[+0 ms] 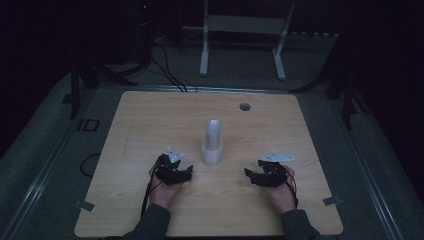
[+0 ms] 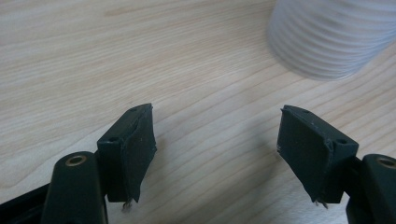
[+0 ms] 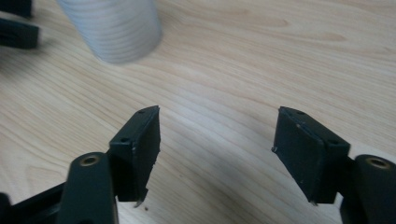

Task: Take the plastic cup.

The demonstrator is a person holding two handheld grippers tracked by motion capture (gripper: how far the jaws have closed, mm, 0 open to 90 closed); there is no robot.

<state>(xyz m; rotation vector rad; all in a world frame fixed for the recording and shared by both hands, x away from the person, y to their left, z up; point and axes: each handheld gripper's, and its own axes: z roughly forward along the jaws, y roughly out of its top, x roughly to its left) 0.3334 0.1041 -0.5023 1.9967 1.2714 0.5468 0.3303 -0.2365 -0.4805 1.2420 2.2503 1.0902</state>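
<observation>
A tall white ribbed plastic stack of cups stands upright at the middle of the pale wooden tabletop, its long axis vertical, between two hand-held tongs. The left tongs rest near its base, released with nothing between the jaws; the stack lies ahead and to their right. The right tongs (a little farther off) likewise gape empty, the stack ahead-left. Bare wood surrounds the stack on every side, every edge well apart.
</observation>
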